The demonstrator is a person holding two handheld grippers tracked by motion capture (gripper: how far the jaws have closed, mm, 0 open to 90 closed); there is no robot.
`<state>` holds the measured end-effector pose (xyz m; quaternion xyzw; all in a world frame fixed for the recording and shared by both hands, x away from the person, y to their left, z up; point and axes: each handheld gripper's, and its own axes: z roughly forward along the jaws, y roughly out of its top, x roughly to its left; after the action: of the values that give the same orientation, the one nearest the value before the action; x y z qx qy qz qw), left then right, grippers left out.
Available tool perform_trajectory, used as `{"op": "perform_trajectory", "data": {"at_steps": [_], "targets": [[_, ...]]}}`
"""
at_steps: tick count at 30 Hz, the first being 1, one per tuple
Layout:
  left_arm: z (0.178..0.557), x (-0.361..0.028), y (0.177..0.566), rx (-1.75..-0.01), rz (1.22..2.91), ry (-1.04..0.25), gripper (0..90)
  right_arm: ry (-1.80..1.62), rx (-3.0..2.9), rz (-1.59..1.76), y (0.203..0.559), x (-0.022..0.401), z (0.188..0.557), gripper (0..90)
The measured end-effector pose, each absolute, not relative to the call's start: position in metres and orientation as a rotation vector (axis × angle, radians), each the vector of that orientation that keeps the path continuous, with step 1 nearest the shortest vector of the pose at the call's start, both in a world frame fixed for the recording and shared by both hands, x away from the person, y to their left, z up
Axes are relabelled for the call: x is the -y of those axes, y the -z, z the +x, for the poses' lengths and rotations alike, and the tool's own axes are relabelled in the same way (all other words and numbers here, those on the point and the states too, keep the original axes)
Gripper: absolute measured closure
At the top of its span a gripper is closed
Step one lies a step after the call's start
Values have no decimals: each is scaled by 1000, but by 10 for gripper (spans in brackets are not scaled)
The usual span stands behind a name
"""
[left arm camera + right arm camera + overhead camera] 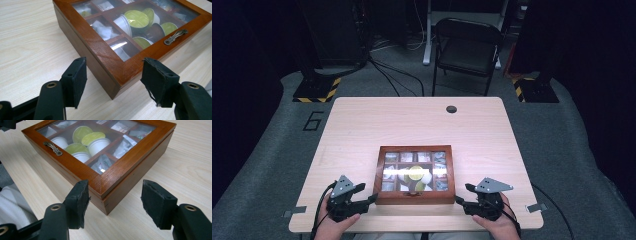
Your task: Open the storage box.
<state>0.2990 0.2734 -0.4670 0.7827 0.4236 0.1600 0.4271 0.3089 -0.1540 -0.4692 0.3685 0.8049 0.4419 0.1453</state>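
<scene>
Wooden box (414, 174): brown, glass-topped lid closed, lying flat on the table (377, 120) near the person's edge, about midway across. Small metal handle (175, 36) on the front rail of the lid. Through the glass: divided compartments, the middle one with white pods (99, 144) with yellow-green tops, the outer ones with paper sachets (103, 31).

Left gripper (364, 193): held in the person's hand just off the box's near left corner. Jaws apart, one to either side of that corner in the left gripper view; pads (80, 80) clear of the wood, nothing clamped.

Right gripper (463, 194): held just off the near right corner. Jaws apart, straddling the corner in the right gripper view; pads (156, 202) not touching the box.

Folding chair (467, 47): dark, on the floor beyond the far edge of the table.
</scene>
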Motion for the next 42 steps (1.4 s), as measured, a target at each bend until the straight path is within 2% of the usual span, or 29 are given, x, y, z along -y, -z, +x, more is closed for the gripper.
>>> {"op": "perform_trajectory", "data": {"at_steps": [16, 31, 38, 42], "targets": [[298, -268, 472, -1036, 1992, -373, 350, -1212, -2396, 1037, 478, 142, 311, 377], [300, -258, 479, -1010, 2058, -353, 356, -1150, -2429, 1028, 486, 135, 318, 437], [301, -257, 480, -1018, 2063, -370, 399, -1165, -2434, 991, 485, 131, 317, 489], [302, -256, 481, -1041, 2058, -375, 433, -1171, -2429, 971, 484, 131, 317, 486]]}}
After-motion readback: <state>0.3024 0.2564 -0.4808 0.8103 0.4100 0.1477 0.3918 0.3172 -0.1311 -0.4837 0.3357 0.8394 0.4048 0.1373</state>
